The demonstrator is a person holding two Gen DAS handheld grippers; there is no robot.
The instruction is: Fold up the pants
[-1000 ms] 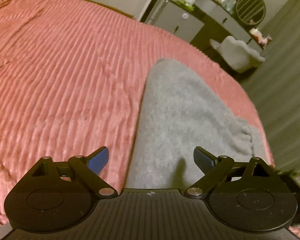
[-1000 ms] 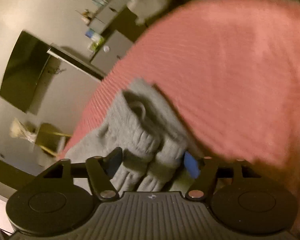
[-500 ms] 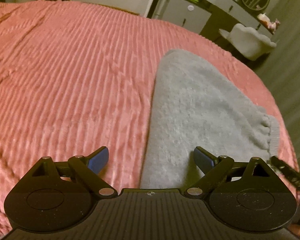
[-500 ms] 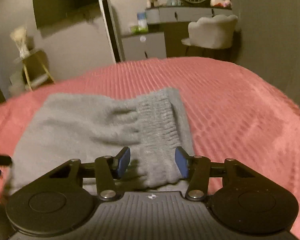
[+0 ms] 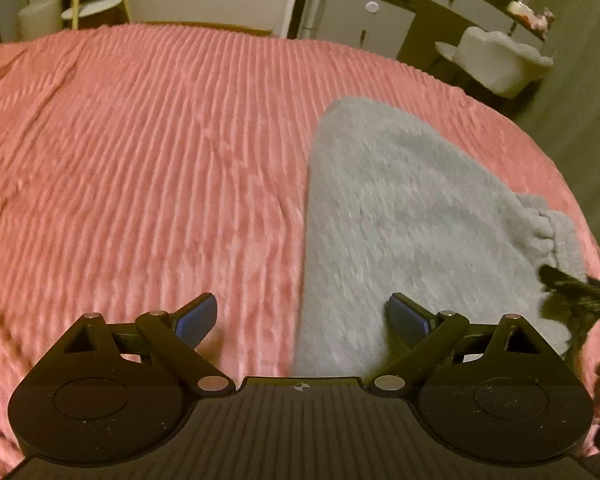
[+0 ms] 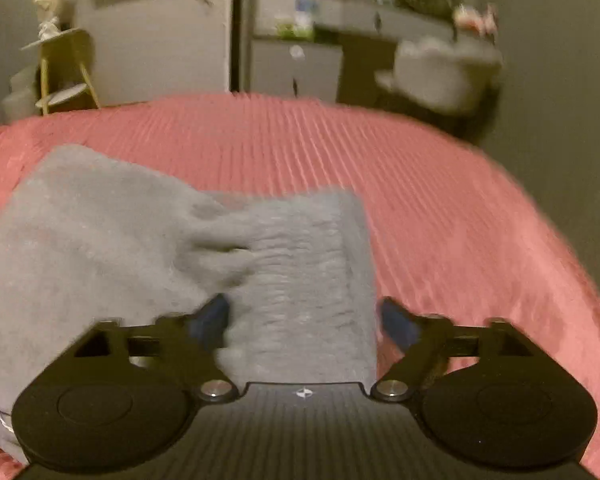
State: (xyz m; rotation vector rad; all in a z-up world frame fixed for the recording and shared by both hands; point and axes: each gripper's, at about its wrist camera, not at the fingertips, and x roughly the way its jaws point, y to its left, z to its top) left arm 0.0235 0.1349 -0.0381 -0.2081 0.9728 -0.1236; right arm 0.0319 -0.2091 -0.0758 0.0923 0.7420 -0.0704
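Pink ribbed bedspread (image 5: 140, 168) covers the bed, and the grey pants (image 5: 400, 220) lie folded on its right part. At the left, the left gripper (image 5: 300, 316) hangs released over the pants' near left edge. At the right, the right gripper (image 6: 302, 320) has its jaws opening, the ribbed waistband (image 6: 312, 264) lying between them, not pressed.

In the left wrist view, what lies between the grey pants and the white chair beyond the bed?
Only a strip of the pink ribbed bedspread separates the grey pants from the white chair; nothing else sits there in the left wrist view.
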